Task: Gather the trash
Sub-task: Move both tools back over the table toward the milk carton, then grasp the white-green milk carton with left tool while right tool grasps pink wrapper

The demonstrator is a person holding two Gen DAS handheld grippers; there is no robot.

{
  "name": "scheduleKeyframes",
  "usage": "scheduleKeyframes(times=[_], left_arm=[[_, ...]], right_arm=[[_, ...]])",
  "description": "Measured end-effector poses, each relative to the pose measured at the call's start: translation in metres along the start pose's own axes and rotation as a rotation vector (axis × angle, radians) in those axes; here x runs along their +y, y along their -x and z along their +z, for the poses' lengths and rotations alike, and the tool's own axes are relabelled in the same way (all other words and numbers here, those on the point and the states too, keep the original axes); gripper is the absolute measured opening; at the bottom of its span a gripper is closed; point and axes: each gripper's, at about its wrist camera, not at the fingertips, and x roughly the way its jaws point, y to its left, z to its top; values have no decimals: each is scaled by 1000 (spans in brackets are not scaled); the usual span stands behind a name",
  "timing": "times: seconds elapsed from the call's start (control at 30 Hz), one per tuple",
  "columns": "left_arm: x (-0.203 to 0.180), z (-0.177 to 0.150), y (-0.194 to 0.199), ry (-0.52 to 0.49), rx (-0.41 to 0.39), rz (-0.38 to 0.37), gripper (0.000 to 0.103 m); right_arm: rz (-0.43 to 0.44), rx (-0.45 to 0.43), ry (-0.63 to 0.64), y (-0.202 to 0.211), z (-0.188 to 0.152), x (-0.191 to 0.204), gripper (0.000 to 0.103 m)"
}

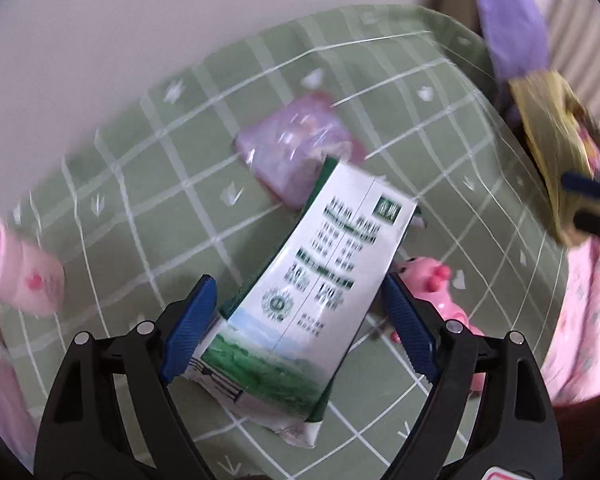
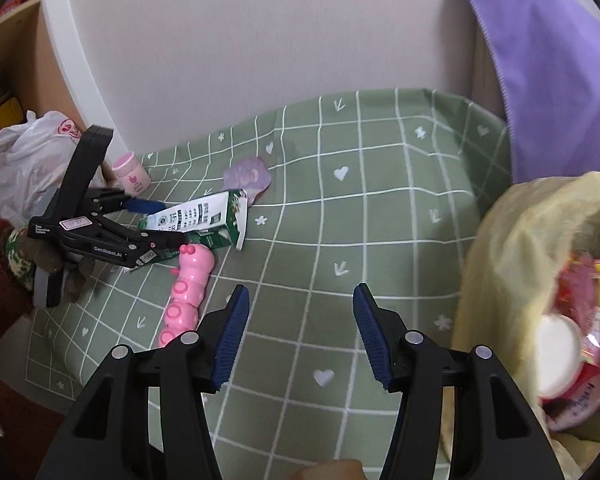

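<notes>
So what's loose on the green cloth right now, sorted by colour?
White and green: 1, the milk carton, between the left tool's pads.
Purple: 1, the wrapper.
Pink: 2, the small bottle and the caterpillar toy.
Total: 4.

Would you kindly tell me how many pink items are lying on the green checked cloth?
2: a pink caterpillar toy beside the milk carton, and a small pink cup by the wall. Others may be hidden.

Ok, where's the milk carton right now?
The milk carton lies on the green checked cloth between the open left gripper pads, with the purple wrapper beyond and the pink caterpillar toy beside.
</notes>
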Motion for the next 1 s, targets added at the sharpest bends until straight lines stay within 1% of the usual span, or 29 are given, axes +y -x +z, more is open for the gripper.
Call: scheduleKeyframes(times=[0.03,0.07,0.1,0.13,0.17,0.27,0.33,0.43,0.5,0.57,0.63,0.7,0.8,0.83,0.87,0.9,1.0], left_arm=[[8,-3,-2,47,22,-15,74],[15,-7,-1,82,18,-26,68],[19,-12,3,107,2,-23,67],[28,-20,9,164,-10,-11,66],[31,-26,14,198,-24,-8,64],[45,-52,33,333,-84,-38,63],[47,-65,41,379,-102,-36,63],[39,-76,54,368,-136,-26,63],[36,-77,59,358,-148,-20,64],[35,-80,66,343,-164,-11,71],[34,-80,70,337,-176,-18,72],[37,-79,73,336,-185,-24,73],[41,-78,75,348,-193,-32,73],[43,-77,74,356,-198,-33,73],[46,-76,75,361,-202,-32,73],[48,-75,75,365,-205,-31,73],[50,-71,70,368,-206,-24,73]], right_arm=[[2,1,-2,-7,4,2,51],[-1,4,-2,-13,7,4,51],[-6,9,2,-25,13,8,51],[-5,7,9,-33,17,12,51],[1,4,14,-38,21,15,51],[20,4,36,-69,41,30,51],[27,2,57,-87,53,38,51],[60,-12,132,-116,76,54,51],[53,-28,213,-135,90,65,51],[44,-32,270,-152,100,73,51],[64,-12,299,-168,107,78,51],[81,23,309,-181,109,80,47],[142,81,288,-190,103,78,22],[165,94,278,-190,100,75,17],[177,100,272,-189,97,74,14],[195,107,265,-185,91,71,9],[225,100,211,-170,76,61,8]])
